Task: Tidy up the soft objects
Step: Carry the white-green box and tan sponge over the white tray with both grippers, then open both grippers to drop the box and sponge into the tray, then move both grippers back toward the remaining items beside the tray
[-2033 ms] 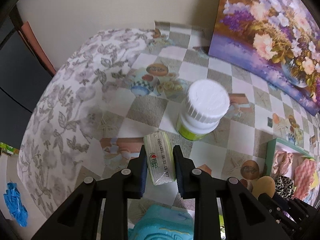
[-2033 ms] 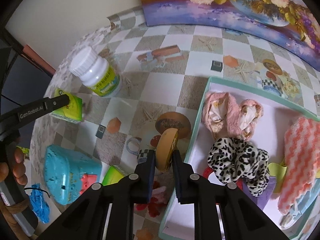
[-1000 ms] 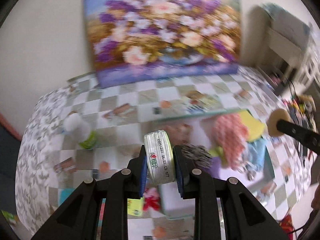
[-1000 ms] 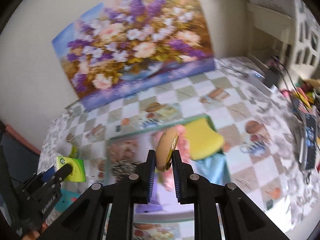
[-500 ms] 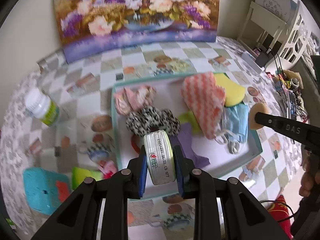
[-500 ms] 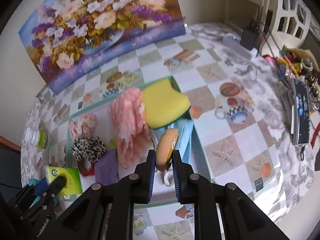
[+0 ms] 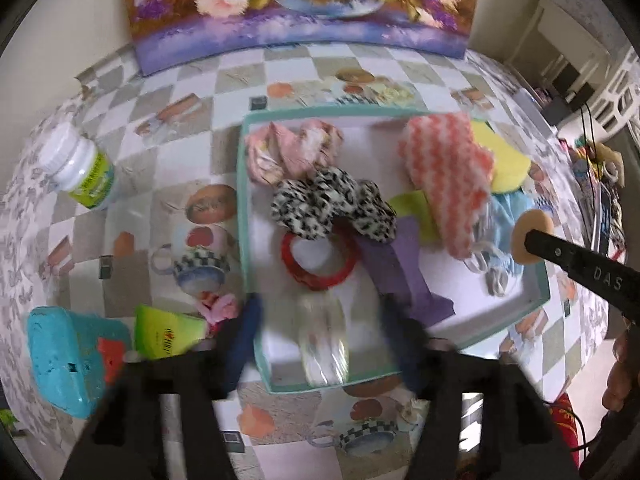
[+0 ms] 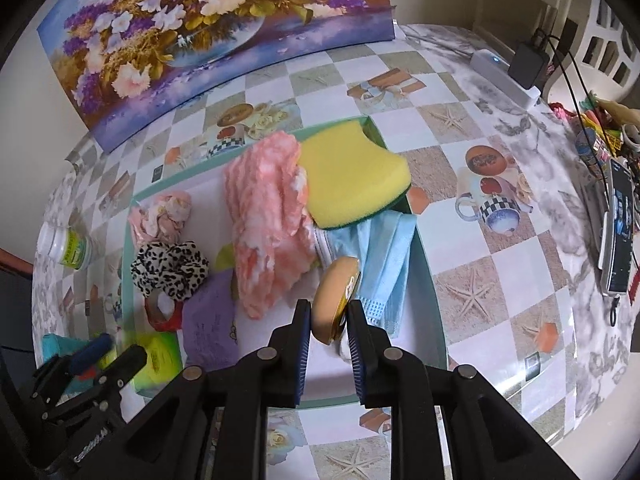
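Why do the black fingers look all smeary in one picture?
Left wrist view: the fingers and the packet between them are motion-blurred. Right wrist view: sharp, gripper and puff crisp. Both bend the table round, fisheye style.

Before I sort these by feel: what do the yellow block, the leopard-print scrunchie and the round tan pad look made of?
Yellow block: foam sponge, matte and porous-looking, with a dark green scouring layer beneath. Leopard-print scrunchie: gathered fabric, soft and ruffled. Round tan pad in the right gripper: probably a foam powder puff; smooth matte face, shiny gold band.
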`<state>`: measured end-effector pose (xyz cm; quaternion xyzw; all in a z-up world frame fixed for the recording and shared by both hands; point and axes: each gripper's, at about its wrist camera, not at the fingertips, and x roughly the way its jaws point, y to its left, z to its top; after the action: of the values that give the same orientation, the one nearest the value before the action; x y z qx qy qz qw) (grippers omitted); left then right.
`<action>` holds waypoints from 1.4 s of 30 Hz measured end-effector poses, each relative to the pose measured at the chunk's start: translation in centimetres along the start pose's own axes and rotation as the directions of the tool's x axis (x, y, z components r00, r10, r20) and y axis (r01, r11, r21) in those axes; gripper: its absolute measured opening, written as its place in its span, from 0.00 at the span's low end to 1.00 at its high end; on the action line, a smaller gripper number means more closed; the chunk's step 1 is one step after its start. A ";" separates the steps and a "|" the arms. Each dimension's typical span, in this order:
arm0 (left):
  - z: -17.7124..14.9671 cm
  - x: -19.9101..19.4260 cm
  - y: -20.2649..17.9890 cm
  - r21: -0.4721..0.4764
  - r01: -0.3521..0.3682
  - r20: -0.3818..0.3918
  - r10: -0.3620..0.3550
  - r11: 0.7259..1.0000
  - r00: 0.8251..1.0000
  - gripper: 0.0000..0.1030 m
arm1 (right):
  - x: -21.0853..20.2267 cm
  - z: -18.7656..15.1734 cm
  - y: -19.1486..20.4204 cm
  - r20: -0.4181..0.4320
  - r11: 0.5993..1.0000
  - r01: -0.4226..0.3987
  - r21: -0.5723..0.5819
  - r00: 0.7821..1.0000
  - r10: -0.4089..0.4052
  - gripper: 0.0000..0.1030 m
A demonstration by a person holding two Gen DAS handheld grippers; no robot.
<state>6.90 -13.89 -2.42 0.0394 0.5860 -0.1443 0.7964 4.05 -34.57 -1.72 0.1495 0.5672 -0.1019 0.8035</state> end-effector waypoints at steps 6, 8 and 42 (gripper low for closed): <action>0.5 -0.8 1.4 -0.040 -0.025 0.034 0.027 0.999 0.999 0.74 | -0.9 0.4 0.1 0.039 1.000 0.023 0.012 0.999 -0.023 0.52; 0.6 -0.8 2.0 -0.056 -0.039 0.038 0.042 0.998 0.998 0.75 | -0.9 0.4 0.1 0.039 0.999 0.032 0.010 0.999 -0.032 0.57; 1.1 -1.9 7.9 -0.201 -0.189 0.075 0.207 0.961 0.975 0.90 | -1.5 -0.3 5.2 0.088 0.986 0.047 -0.157 0.996 -0.034 1.00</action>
<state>9.58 -6.22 -1.14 0.0135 0.5517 -0.0081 0.8339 5.03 -29.67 0.25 0.0689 0.5417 -0.0790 0.8340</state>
